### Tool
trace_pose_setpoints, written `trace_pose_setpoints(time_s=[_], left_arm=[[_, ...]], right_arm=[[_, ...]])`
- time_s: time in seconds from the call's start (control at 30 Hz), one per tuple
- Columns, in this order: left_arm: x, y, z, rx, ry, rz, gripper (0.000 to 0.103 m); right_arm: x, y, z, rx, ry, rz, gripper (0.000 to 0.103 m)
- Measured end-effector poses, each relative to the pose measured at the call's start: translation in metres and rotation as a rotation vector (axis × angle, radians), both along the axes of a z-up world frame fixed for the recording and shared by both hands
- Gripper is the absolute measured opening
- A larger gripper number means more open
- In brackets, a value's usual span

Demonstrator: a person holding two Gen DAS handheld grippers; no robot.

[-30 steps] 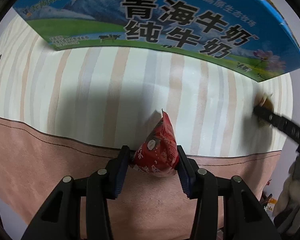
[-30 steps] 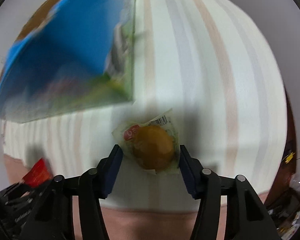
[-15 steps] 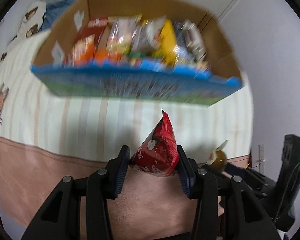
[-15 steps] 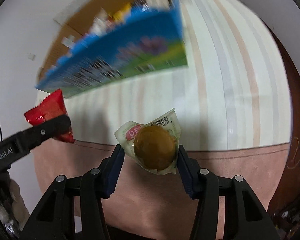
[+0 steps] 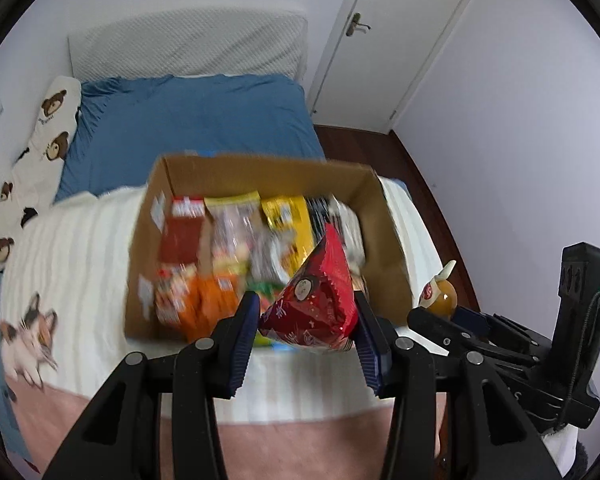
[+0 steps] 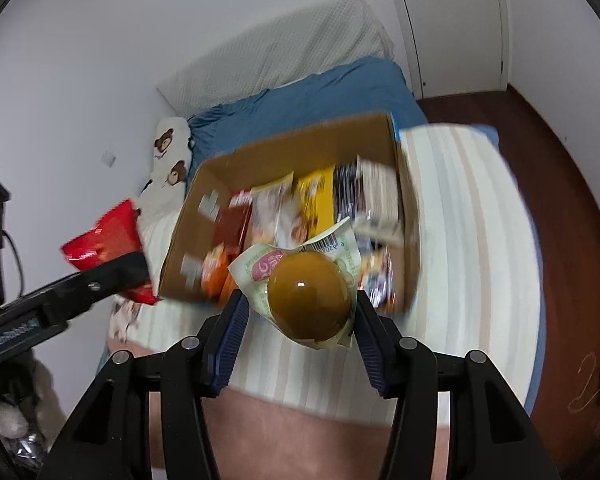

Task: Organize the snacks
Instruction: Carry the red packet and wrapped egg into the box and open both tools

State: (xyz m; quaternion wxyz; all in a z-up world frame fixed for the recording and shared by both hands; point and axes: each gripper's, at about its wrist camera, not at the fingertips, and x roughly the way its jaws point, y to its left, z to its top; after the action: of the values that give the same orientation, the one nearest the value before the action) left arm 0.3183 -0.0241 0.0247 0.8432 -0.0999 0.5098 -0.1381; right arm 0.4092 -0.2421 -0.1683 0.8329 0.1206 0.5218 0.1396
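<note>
Above the near edge of the striped blanket (image 5: 80,248), both grippers are held level and side by side, aimed down and forward at an open cardboard box (image 5: 392,248) that lies on the bed. The left gripper (image 5: 306,326) is closed on a red snack packet (image 5: 320,300) — the packet is pinched at its wide lower part between the two blue pads, its long axis roughly upright and leaning a little right, its narrow sealed tip pointed up and away toward the box. Seen from the right wrist, that same red packet (image 6: 108,240) hangs out to the left of the box, just off its near-left corner.

The right gripper (image 6: 298,316) is closed on a wrapped brown bun (image 6: 308,300); the round bun is squeezed at its sides by the pads, and the clear wrapper's barcoded end is pointed up and forward over the box's near wall. From the left wrist, the bun (image 5: 442,298) is seen just right of the box.

Packed inside the box is a row of snack bags (image 6: 316,200) — red, yellow, orange and dark ones, blurred. Beyond it a blue sheet (image 5: 196,120) is spread, with a bear-print pillow (image 5: 52,120) at the left.
</note>
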Motion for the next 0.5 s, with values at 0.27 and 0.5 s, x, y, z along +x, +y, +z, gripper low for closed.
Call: trace_pose_setpoints(time_s=[0.27, 0.5], left_arm=[[0.089, 0.014, -0.057, 0.058, 0.148, 0.03, 0.043], [0.131, 0.02, -0.125, 0.118, 0.298, 0.038, 0.044]], right_arm=[[0.078, 0.021, -0.037, -0.08, 0.114, 0.011, 0.055], [0.115, 0.033, -0.091, -0.123, 0.228, 0.007, 0.055]])
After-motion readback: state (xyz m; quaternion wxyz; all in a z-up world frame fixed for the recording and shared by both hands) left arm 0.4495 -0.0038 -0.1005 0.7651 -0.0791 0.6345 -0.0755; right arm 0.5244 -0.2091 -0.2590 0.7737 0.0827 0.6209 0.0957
